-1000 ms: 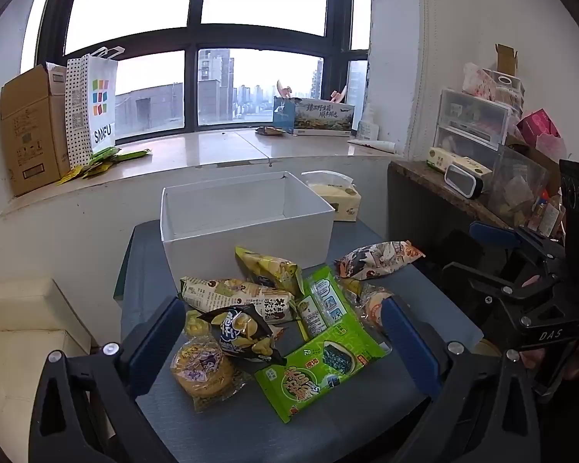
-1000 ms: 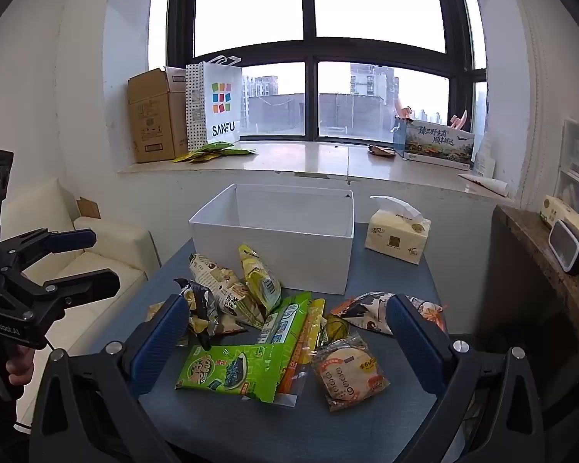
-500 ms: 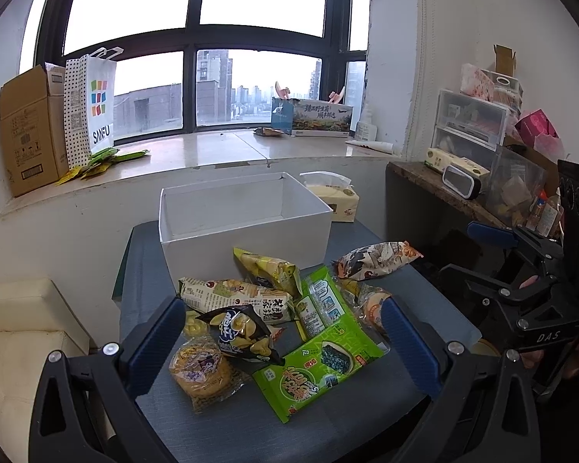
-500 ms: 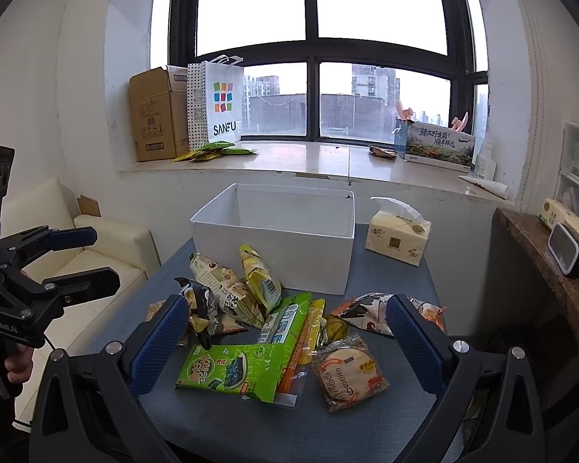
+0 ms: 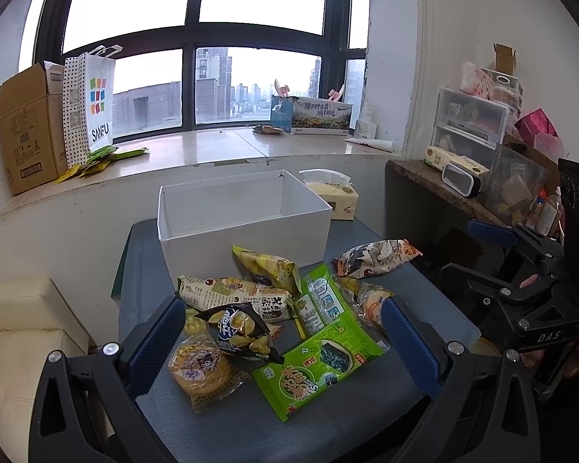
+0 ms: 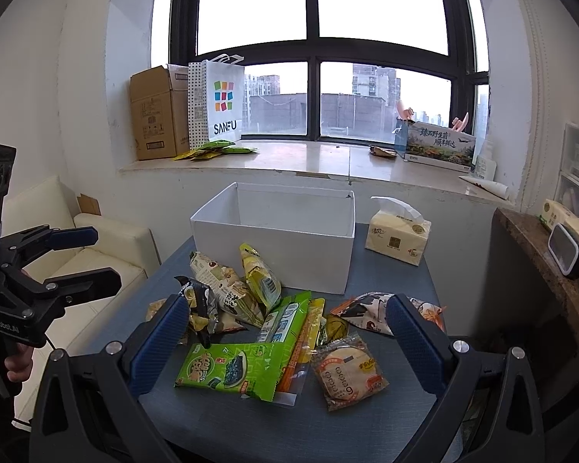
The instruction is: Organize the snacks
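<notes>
Left wrist view, left to right. Left gripper (image 5: 281,328): jaws spread wide, empty, held above the near edge of the grey table (image 5: 143,254). Between the fingers, the snack pile. Far left of pile: round biscuit pack (image 5: 198,364), flat on the table. Just right of it and partly overlapping: dark chip bag (image 5: 239,332). Behind those: long beige snack pack (image 5: 231,295) and yellow-green bag (image 5: 268,264), the latter resting against the near wall of the white box (image 5: 243,227). Box open-topped; no snacks visible inside. Centre right: large green seaweed pack (image 5: 320,366), nearest of all. Far right of pile: patterned orange-edged bag (image 5: 374,256), slightly apart from the rest. Tissue pack (image 5: 334,198) beside the far right corner of the box.

Right wrist view: right gripper (image 6: 285,343) also wide apart, empty, poised over the same pile; orange-printed biscuit pack (image 6: 347,366) near its right finger.

Step, judged: start of the pick phase, nothing grasped yet. Next move probably calls for lowering one gripper onto a top-lying, unobstructed pack (seaweed pack or chip bag), pinching across a thin edge, then lifting clear and carrying it over the box rim.
</notes>
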Demonstrator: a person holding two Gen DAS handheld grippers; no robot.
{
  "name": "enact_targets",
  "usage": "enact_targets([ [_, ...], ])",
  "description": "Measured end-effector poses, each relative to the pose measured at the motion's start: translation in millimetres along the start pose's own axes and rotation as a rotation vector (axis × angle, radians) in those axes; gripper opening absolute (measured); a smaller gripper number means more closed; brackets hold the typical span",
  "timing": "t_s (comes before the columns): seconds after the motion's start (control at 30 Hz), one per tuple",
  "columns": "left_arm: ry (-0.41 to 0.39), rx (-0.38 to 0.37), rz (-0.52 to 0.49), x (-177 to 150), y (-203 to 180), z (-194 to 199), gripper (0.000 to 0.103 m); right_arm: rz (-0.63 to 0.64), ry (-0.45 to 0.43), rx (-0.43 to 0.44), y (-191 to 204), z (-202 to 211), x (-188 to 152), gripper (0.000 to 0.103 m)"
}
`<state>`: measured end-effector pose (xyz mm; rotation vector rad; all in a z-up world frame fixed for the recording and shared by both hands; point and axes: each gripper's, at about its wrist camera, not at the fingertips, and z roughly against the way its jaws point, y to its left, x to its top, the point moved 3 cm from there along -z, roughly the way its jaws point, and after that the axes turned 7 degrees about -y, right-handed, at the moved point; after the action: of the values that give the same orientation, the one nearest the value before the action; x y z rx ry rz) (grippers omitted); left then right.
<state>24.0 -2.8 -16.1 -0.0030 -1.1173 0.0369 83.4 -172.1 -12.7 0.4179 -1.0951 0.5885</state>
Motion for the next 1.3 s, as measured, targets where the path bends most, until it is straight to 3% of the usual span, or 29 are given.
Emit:
enact_targets([
  [0.17, 0.034, -0.003, -0.003, -0.6, 0.1, -1.1, 0.103, 0.003, 0.003, 0.002, 0.3, 0.2, -0.1, 0.103],
  [0.43, 0.01, 0.011, -0.009, 0.5, 0.1, -0.1, 0.103, 0.004, 0.007, 0.007, 1.3, -0.6, -0.3, 0.103],
  [0.6, 0.0, -0.016, 0.035, 2.1, 5.9, 4.4, 0.103, -0.001, 0.074, 0.061, -8.1, -15.9, -6.5, 0.103],
  [0.8, -0.019, -0.014, 0.016, -1.6, 9.1, 2.5, 0.103, 0.094, 0.19, 0.017, -63.6, -66.8, -13.4, 0.103],
  [0.9, -0.018, -0.031, 0.003, -6.9, 8.4, -1.7, 0.103, 0.171, 0.307, -0.009, -92.5, -111.8, -22.8, 0.103],
  [1.03, -0.049, -0.057, -0.031, -9.0, 3.3, -1.1, 0.103, 0.262, 0.41, 0.017, -114.9, -161.1, -37.9, 0.103],
  [1.13, -0.047, -0.075, -0.017, -10.8, 5.5, -3.3, 0.103, 0.338, 0.523, 0.074, -122.4, -194.5, -55.2, 0.103],
  [1.23, -0.013, -0.076, 0.01, -15.1, 11.1, -7.1, 0.103, 0.44, 0.601, 0.065, -119.7, -216.1, -73.0, 0.103],
  [1.3, -0.013, -0.072, 0.022, -17.5, 13.6, -8.0, 0.103, 0.465, 0.664, 0.054, -118.9, -225.0, -88.1, 0.096],
])
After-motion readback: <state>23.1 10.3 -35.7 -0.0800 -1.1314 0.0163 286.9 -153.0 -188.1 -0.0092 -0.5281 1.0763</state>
